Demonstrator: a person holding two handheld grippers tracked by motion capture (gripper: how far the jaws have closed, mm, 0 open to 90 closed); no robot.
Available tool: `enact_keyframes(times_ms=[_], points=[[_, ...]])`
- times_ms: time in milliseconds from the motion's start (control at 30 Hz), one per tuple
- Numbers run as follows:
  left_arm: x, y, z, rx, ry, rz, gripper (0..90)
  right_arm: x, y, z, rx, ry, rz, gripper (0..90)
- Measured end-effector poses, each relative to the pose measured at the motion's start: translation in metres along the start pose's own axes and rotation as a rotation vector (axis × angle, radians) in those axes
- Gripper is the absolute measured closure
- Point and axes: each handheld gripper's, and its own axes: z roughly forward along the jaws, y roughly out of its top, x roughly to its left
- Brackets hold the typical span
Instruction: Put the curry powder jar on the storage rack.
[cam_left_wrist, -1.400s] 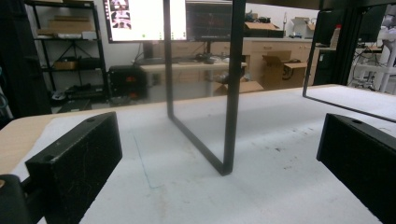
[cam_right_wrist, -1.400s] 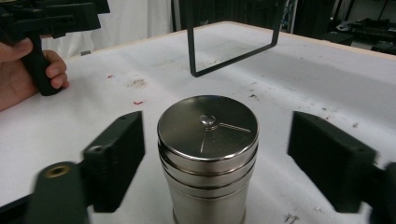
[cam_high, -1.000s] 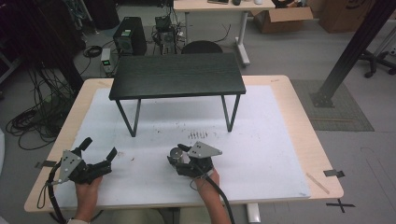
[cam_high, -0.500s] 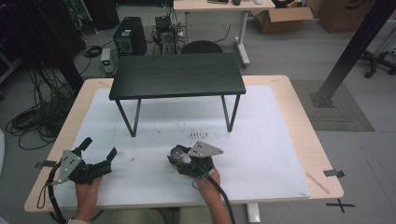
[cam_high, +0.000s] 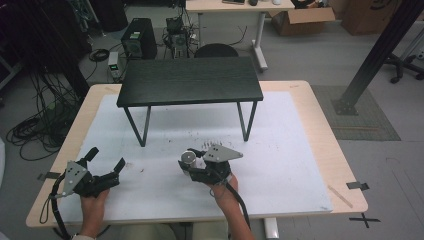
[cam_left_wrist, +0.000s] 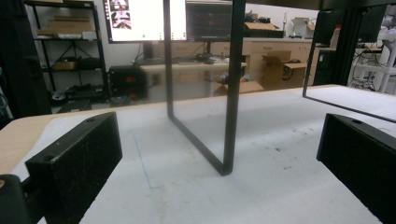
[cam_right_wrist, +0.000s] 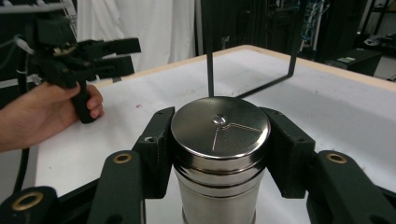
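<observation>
Lifted slightly since before, the right gripper (cam_right_wrist: 219, 140) is clamped on the steel canister (cam_right_wrist: 218, 154); its smooth wall may slip. Left gripper (cam_high: 102, 167) stands apart, holding nothing.

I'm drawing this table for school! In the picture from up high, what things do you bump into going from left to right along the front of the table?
left gripper → metal canister → right gripper, shut on that canister.

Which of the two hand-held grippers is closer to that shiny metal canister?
The right. The right hand-held gripper has its jaws clamped on either side of the metal canister. The left hand-held gripper is well off to the side, near the table's left edge, jaws open and holding nothing.
</observation>
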Motion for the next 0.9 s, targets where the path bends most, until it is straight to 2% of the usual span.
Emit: enact_keyframes(times_ms=[233,600,900], points=[[0.000,0.000,0.000,0.001,0.000,0.001,0.4,0.000,0.024,-0.005,-0.017,0.028,-0.020,48.2],[0.000,0.000,0.000,0.000,0.000,0.000,0.5,0.000,0.052,-0.009,-0.035,0.059,-0.023,48.2],[0.000,0.000,0.000,0.000,0.000,-0.001,0.4,-0.003,0.091,-0.014,-0.054,0.095,-0.020,48.3]])
